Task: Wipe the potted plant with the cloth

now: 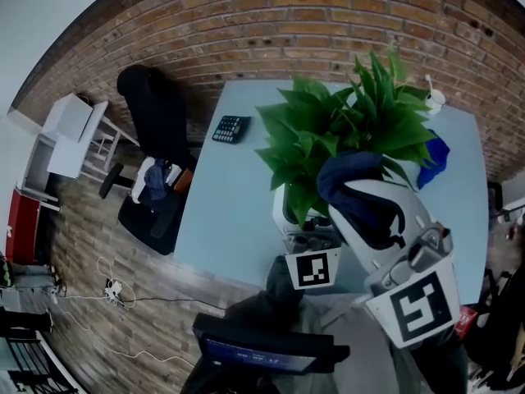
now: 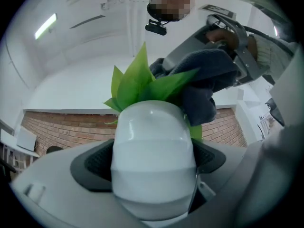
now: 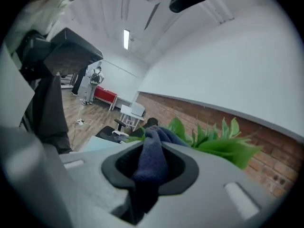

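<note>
The potted plant (image 1: 344, 125) has broad green leaves and stands in a white pot (image 1: 285, 212) on the pale table (image 1: 221, 220). My left gripper (image 1: 310, 235) is shut on the pot (image 2: 153, 141), which fills the gap between its jaws. A dark blue cloth (image 1: 351, 175) is pinched in my right gripper (image 1: 361, 189) and rests against the leaves near the plant's middle. In the right gripper view the cloth (image 3: 153, 156) bulges up between the jaws, with leaves (image 3: 218, 144) just beyond. From the left gripper view the cloth (image 2: 206, 80) hangs over the leaves (image 2: 140, 82).
A black calculator (image 1: 230, 128) lies at the table's far left. A white cup (image 1: 433, 99) stands at the far right corner, and a blue object (image 1: 435, 159) shows behind the leaves. A black office chair (image 1: 156, 117) is left of the table. A brick wall (image 1: 271, 23) runs behind.
</note>
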